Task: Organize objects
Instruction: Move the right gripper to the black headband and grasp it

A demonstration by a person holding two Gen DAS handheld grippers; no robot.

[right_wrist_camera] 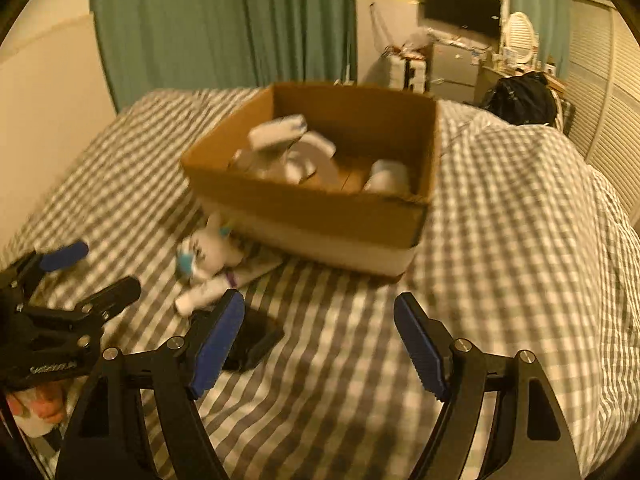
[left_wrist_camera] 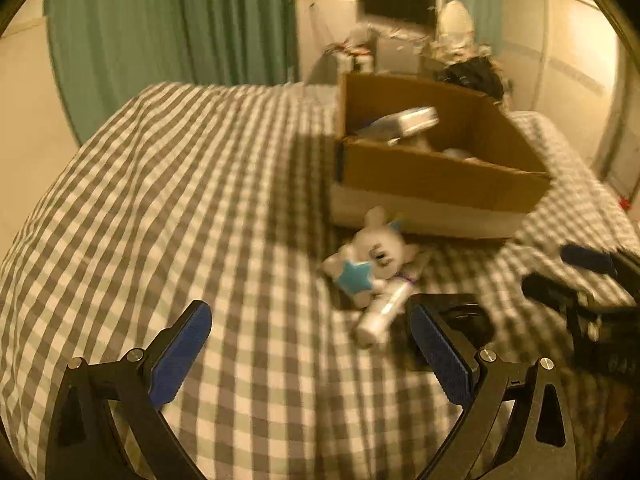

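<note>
Both the left hand-held gripper (left_wrist_camera: 310, 346) and right hand-held gripper (right_wrist_camera: 320, 338) hover wide open and empty above the checked bed (left_wrist_camera: 160, 200), beyond them a white tube (left_wrist_camera: 384, 308) touching a plush toy (left_wrist_camera: 372, 260), then the cardboard box (right_wrist_camera: 320, 208) mid-bed.

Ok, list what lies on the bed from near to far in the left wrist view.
Black object → white tube → plush toy → cardboard box.
</note>
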